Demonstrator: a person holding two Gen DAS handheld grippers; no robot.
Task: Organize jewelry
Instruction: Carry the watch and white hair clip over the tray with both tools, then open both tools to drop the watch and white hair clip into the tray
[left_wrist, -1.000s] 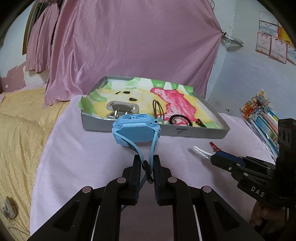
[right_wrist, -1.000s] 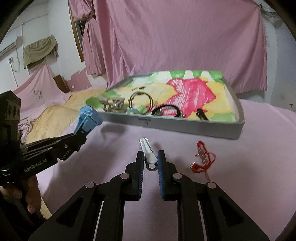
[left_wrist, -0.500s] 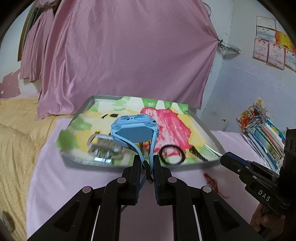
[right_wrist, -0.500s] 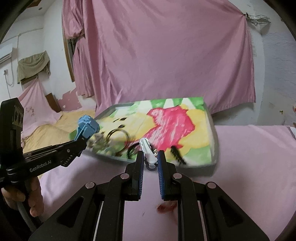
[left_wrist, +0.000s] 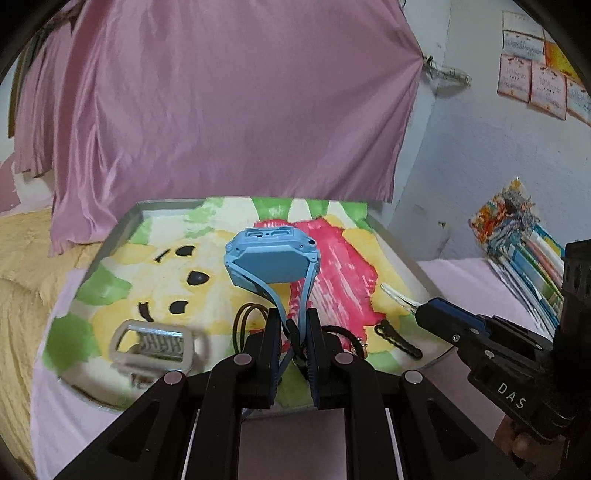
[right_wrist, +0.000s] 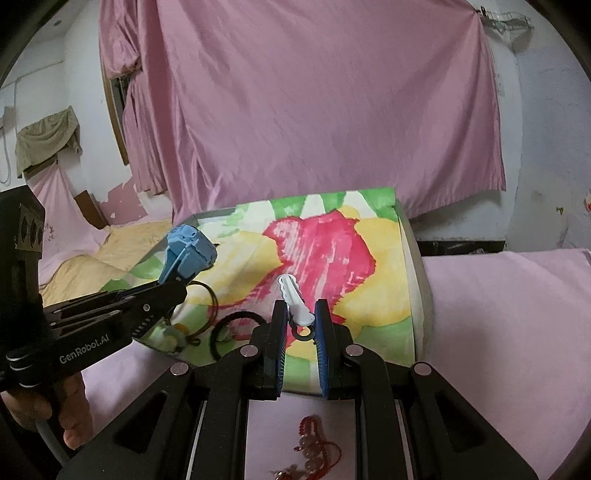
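My left gripper (left_wrist: 292, 325) is shut on the strap of a light blue watch (left_wrist: 271, 258) and holds it above the grey tray (left_wrist: 122, 221), which is lined with a bright cartoon cloth. My right gripper (right_wrist: 299, 325) is shut on a white hair clip (right_wrist: 293, 297) and holds it over the tray's (right_wrist: 421, 291) near right part. In the tray lie a silver hair claw (left_wrist: 155, 345), thin dark hoops (left_wrist: 245, 321), a black hair tie (right_wrist: 231, 325) and a black clip (left_wrist: 397, 339). A red string bracelet (right_wrist: 314, 446) lies on the pink cloth below my right gripper.
The tray sits on a pink-covered surface (right_wrist: 509, 317) in front of a pink curtain (left_wrist: 229, 110). A stack of colourful books (left_wrist: 524, 258) stands at the right. A yellow bedspread (left_wrist: 22, 277) lies at the left.
Both grippers have moved forward from over the pink cloth to above the tray, each still holding its item. The red bracelet stayed behind on the cloth.
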